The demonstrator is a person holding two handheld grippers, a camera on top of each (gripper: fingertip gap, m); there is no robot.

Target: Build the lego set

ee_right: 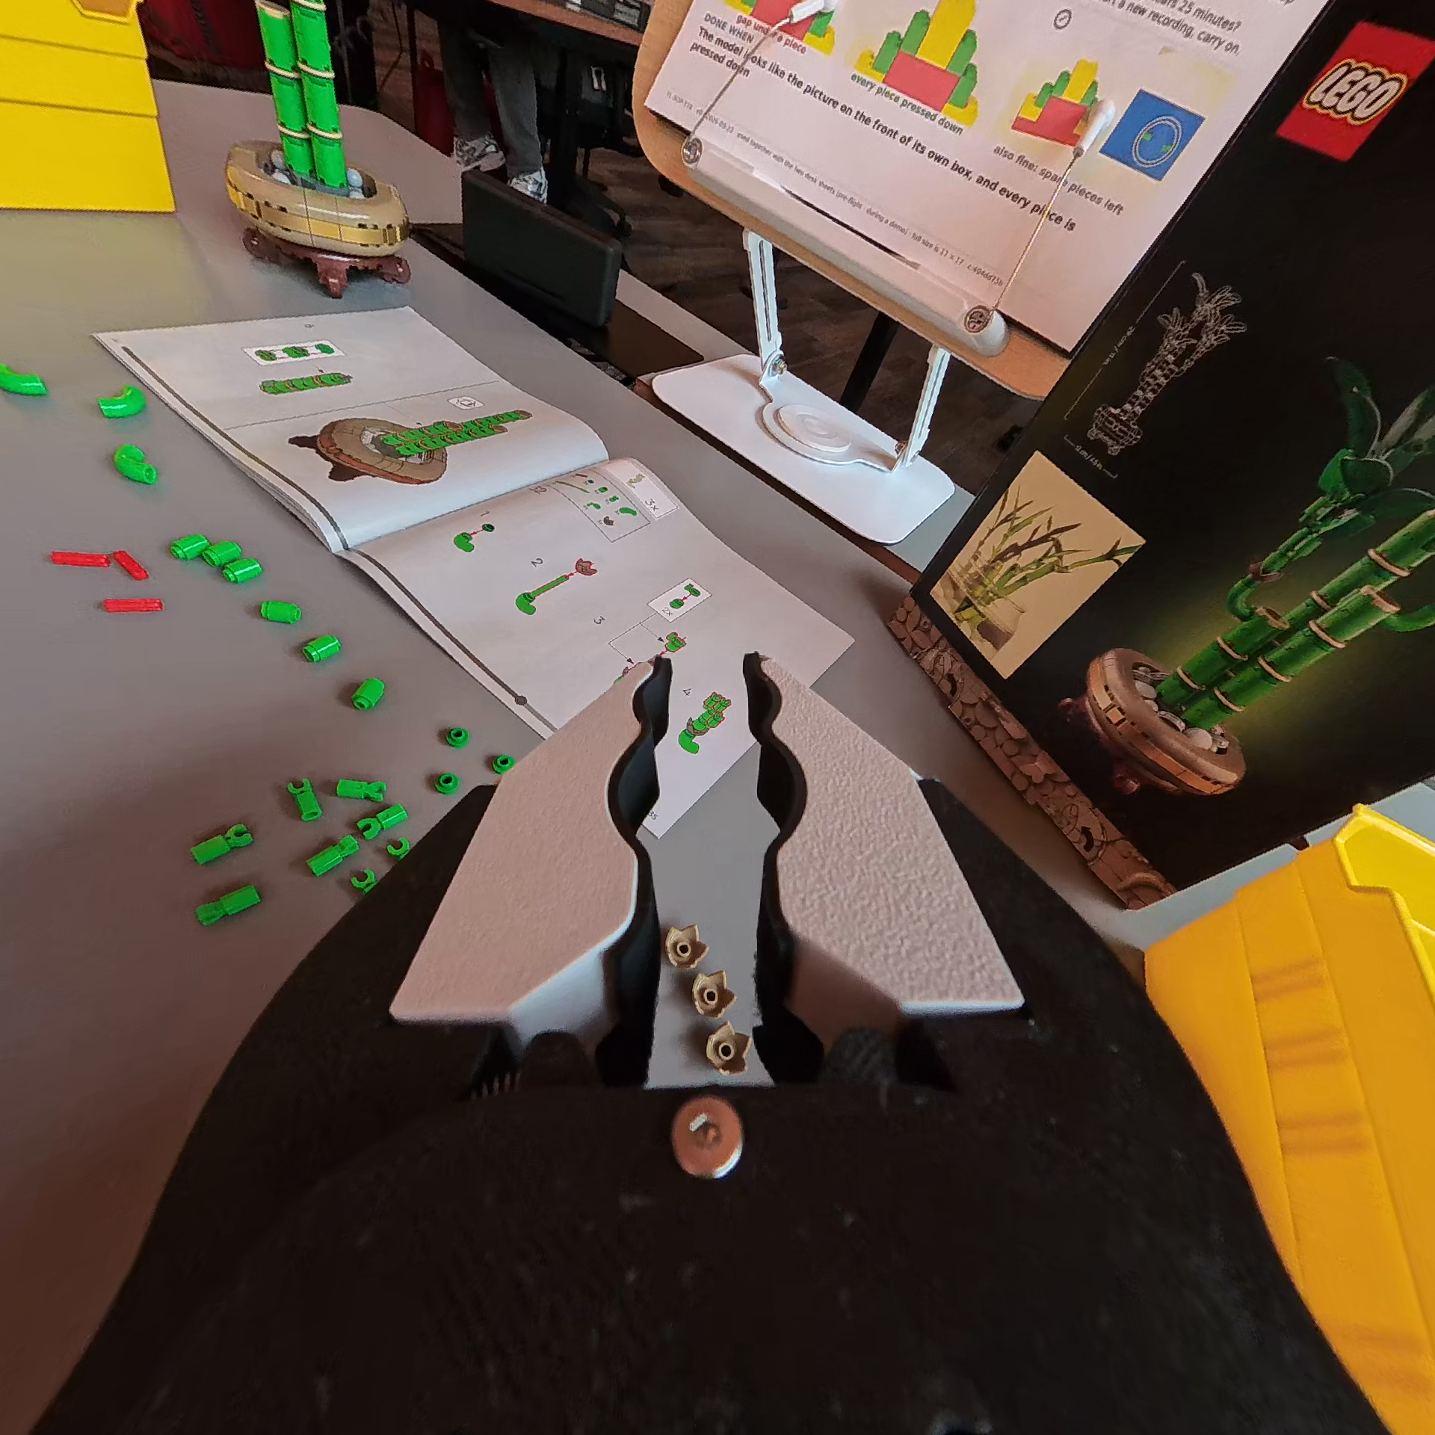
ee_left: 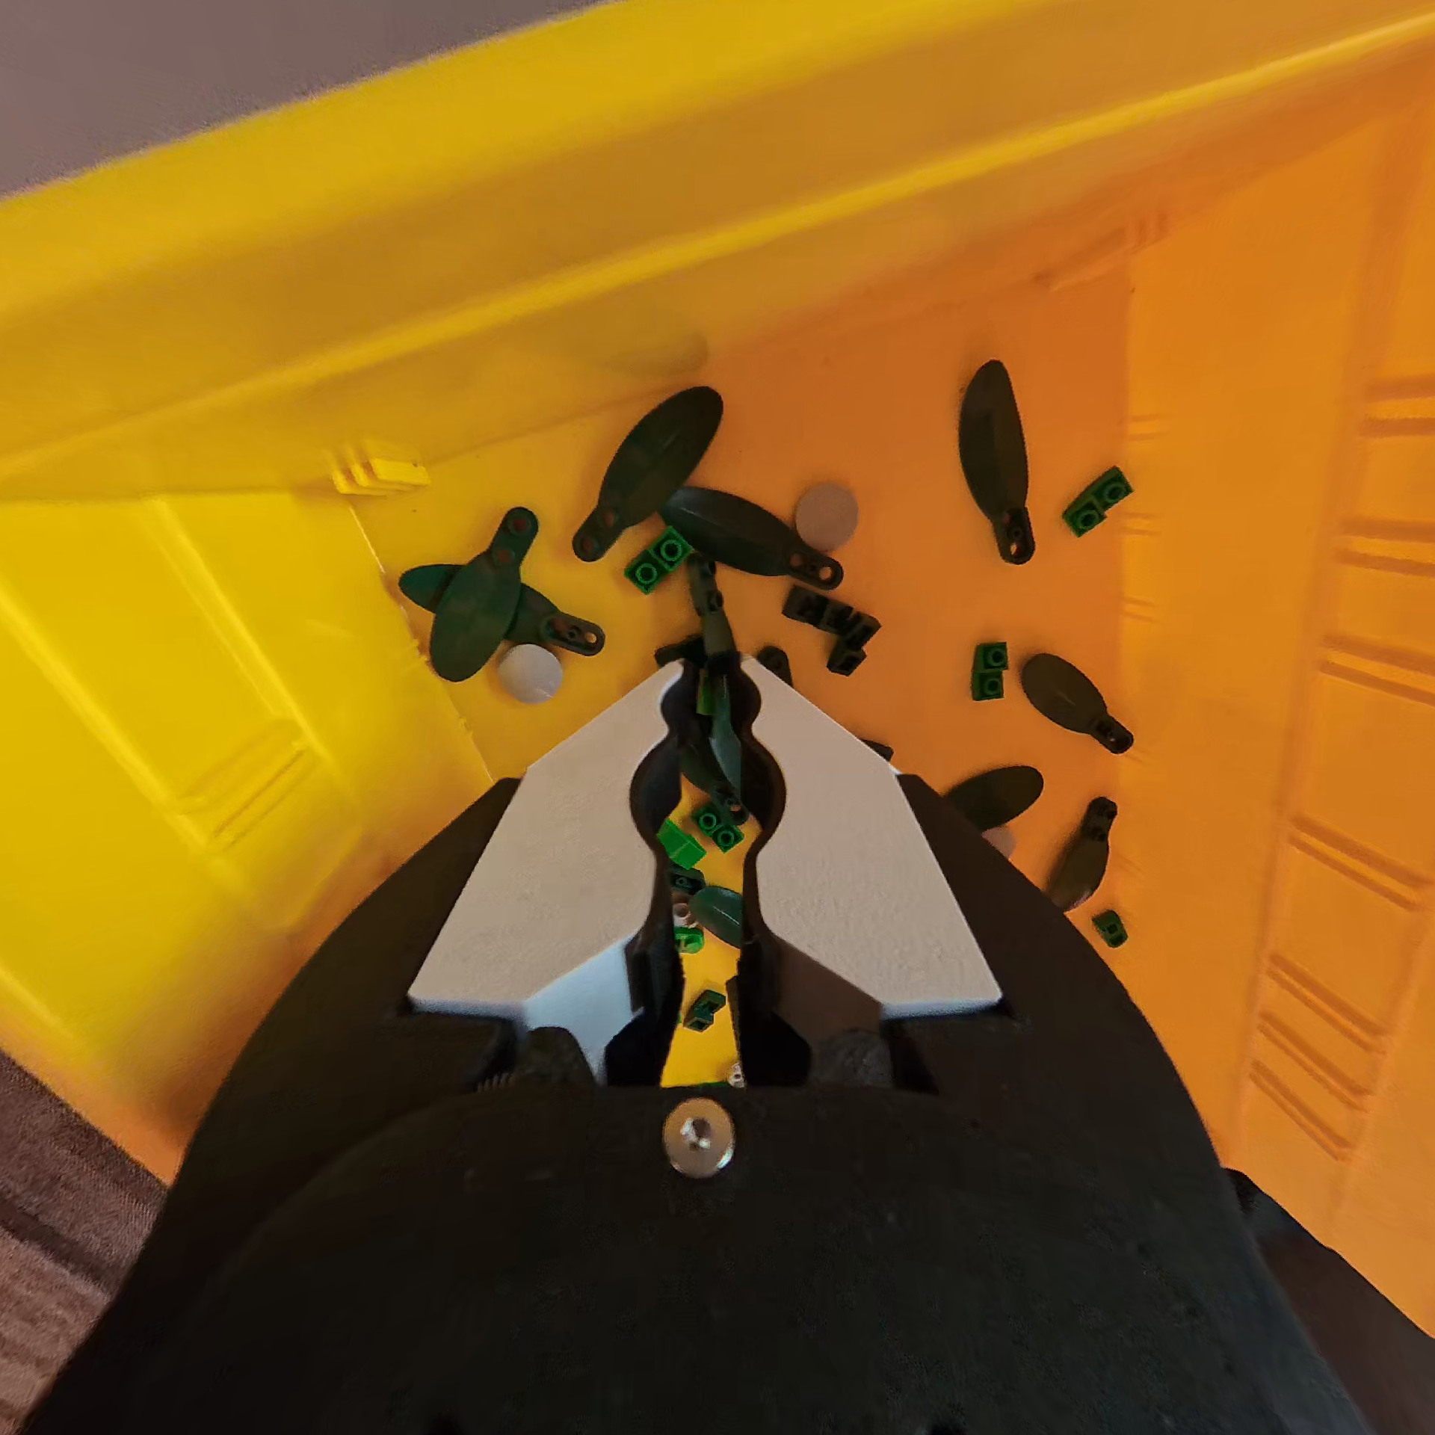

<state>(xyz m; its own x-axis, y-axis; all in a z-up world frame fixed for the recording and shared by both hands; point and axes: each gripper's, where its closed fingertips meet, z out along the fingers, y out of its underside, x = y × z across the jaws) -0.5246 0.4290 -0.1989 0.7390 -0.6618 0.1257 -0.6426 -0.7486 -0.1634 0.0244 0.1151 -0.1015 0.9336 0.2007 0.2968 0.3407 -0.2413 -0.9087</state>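
Left wrist view has the left gripper (ee_left: 713,668) inside a yellow bin (ee_left: 543,256), its white fingers (ee_left: 590,815) nearly together and pinching a dark green leaf piece (ee_left: 718,683). This slim, edge-on piece runs lengthwise along the fingers, its holed stem poking out past the tips toward the bin's far wall. Other leaves (ee_left: 660,466) and small green plates (ee_left: 658,559) lie scattered on the bin floor. Right wrist view shows the right gripper (ee_right: 705,660) parted and empty above the grey table (ee_right: 155,738), three tan flower studs (ee_right: 710,994) below it, an instruction booklet (ee_right: 435,481) ahead.
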